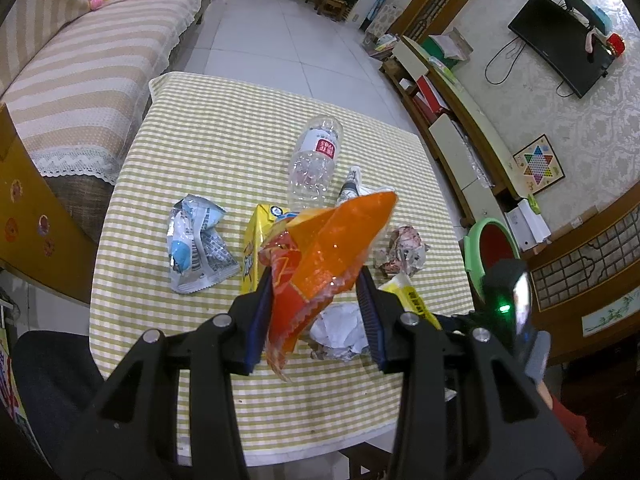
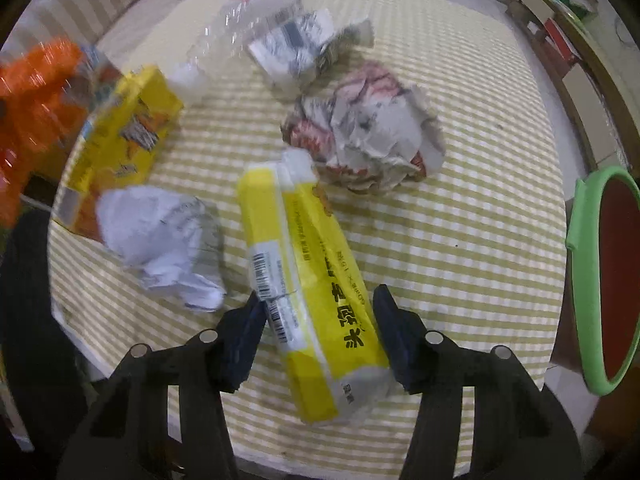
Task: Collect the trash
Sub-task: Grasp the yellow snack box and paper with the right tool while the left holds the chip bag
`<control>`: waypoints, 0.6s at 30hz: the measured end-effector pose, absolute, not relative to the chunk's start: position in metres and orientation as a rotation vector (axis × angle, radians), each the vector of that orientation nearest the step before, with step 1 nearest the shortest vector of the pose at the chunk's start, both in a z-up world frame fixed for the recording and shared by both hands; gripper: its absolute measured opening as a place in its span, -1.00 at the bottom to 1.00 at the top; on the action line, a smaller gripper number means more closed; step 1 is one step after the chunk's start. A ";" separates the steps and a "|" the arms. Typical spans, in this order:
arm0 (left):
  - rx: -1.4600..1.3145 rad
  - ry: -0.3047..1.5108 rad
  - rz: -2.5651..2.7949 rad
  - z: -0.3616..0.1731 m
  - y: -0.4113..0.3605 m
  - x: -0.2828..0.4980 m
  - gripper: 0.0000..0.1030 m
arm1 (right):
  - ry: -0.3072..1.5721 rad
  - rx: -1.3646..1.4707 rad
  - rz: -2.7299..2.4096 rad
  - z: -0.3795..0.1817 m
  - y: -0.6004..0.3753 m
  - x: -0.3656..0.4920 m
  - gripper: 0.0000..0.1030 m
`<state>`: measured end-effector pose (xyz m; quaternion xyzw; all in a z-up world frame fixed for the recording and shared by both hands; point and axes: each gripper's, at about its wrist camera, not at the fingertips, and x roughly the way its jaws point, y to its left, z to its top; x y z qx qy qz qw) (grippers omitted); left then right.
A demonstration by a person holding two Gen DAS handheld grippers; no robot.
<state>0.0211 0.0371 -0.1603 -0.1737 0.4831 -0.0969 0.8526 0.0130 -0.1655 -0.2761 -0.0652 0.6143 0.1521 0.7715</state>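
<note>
The desk [image 1: 208,128] wears a woven checked cloth, matt and slightly rough; the orange wrapper [image 1: 320,248] is glossy crinkled plastic film, part see-through, with a serrated edge; the bottle [image 1: 314,160] is clear thin plastic, dented and shiny, with a paper-like label; the silver-blue pouch [image 1: 198,246] looks like creased foil-finish plastic; the yellow carton [image 2: 120,136] is smooth printed card; the yellow tissue pack [image 2: 316,300] has soft, faintly glossy plastic wrap; the white ball [image 2: 160,240] and the printed ball [image 2: 368,132] are crumpled matt paper; the bin rim [image 2: 580,240] is smooth green plastic; each tool's frame is matt black plastic with bright metal pins
</note>
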 end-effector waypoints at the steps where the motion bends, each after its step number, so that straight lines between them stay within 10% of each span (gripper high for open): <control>1: -0.365 1.017 -0.205 -0.160 0.037 0.021 -0.26 | 1.322 -0.107 0.335 -0.271 -0.169 0.010 -0.01; 18: -0.344 1.004 -0.234 -0.154 0.024 0.022 -0.26 | 1.109 0.159 0.341 -0.185 -0.194 0.009 -0.13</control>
